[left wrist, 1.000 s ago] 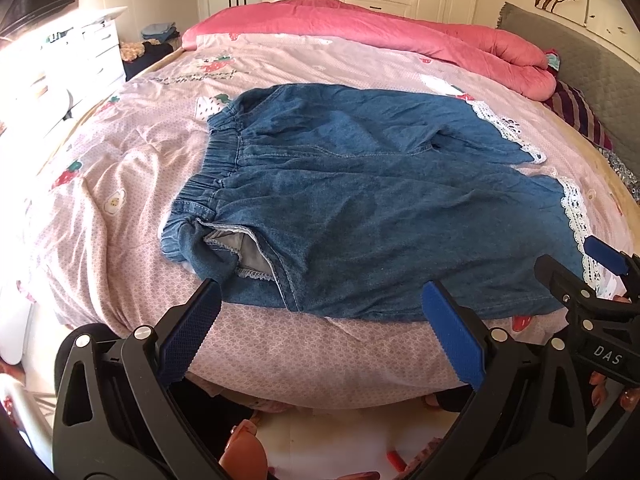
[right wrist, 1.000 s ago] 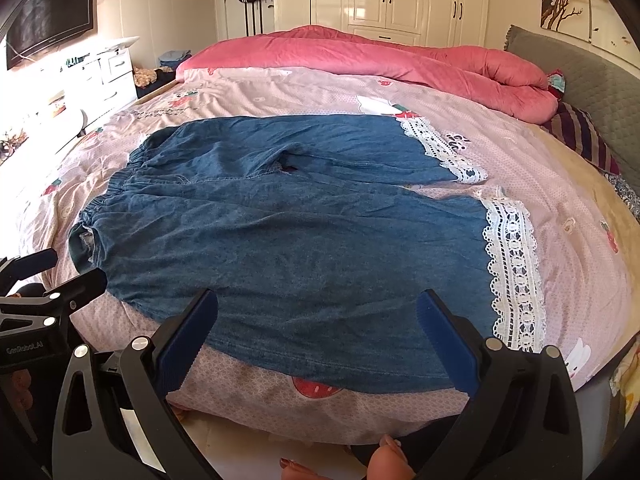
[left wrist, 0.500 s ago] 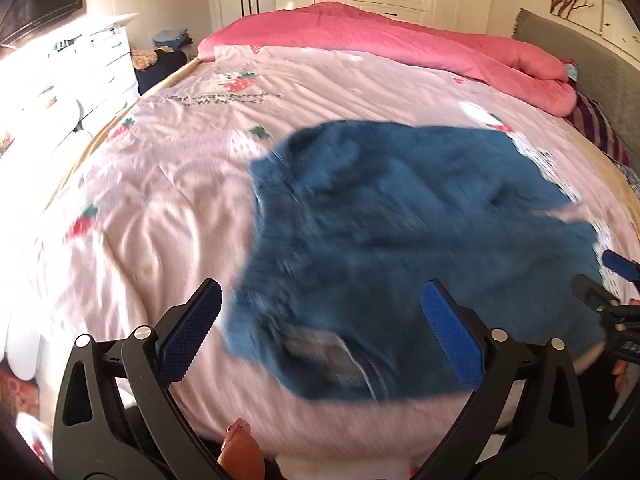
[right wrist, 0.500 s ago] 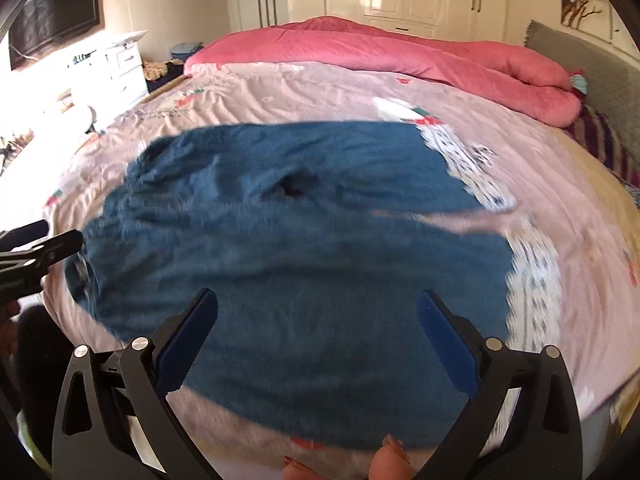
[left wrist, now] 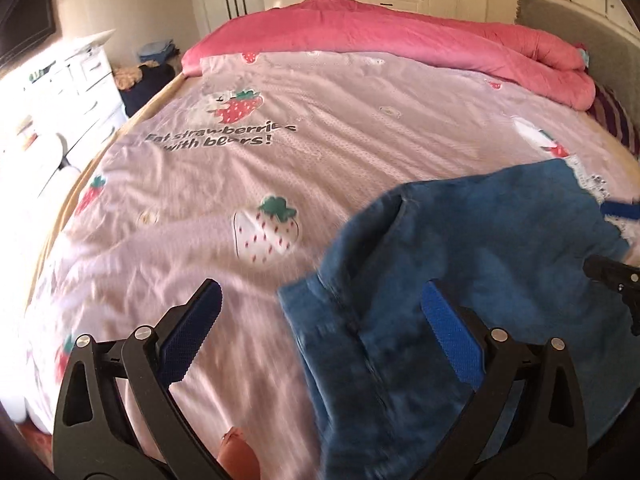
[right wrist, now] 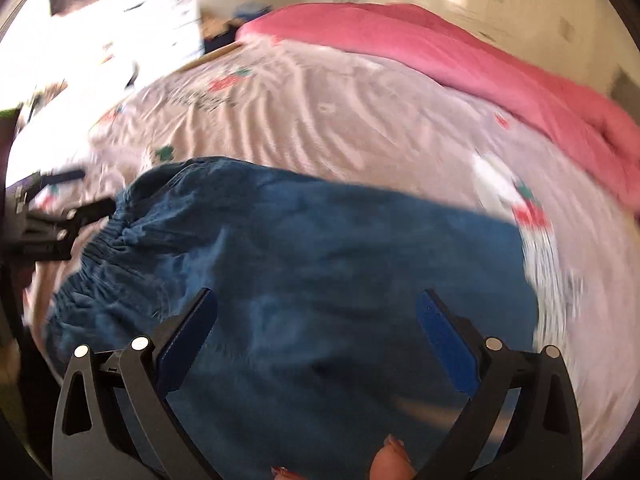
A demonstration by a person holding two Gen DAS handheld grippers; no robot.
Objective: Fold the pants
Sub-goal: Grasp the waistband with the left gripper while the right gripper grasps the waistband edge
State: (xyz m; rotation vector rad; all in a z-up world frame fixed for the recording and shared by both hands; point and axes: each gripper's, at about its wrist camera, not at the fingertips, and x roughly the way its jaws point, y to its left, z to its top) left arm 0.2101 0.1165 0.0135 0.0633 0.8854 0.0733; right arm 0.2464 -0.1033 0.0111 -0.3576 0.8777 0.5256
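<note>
The blue denim pants (left wrist: 460, 280) lie spread on the pink strawberry bedspread (left wrist: 320, 140), with an elastic waistband at their left end (right wrist: 120, 236) and white lace hems at the right (right wrist: 548, 272). My left gripper (left wrist: 320, 328) is open and empty, over the waistband end near the bed's front edge. My right gripper (right wrist: 316, 328) is open and empty, above the middle of the pants (right wrist: 320, 260). The right wrist view is blurred. Each gripper shows at the edge of the other's view.
A rolled pink duvet (left wrist: 400, 36) lies across the far side of the bed. A white dresser (left wrist: 76, 80) stands at the left. A grey headboard (left wrist: 580, 20) and striped pillow (left wrist: 612, 116) are at the right. White wardrobes stand behind.
Both cameras have swung left and moved forward over the bed. The pants now sit further right in the left wrist view. Both grippers stay open.
</note>
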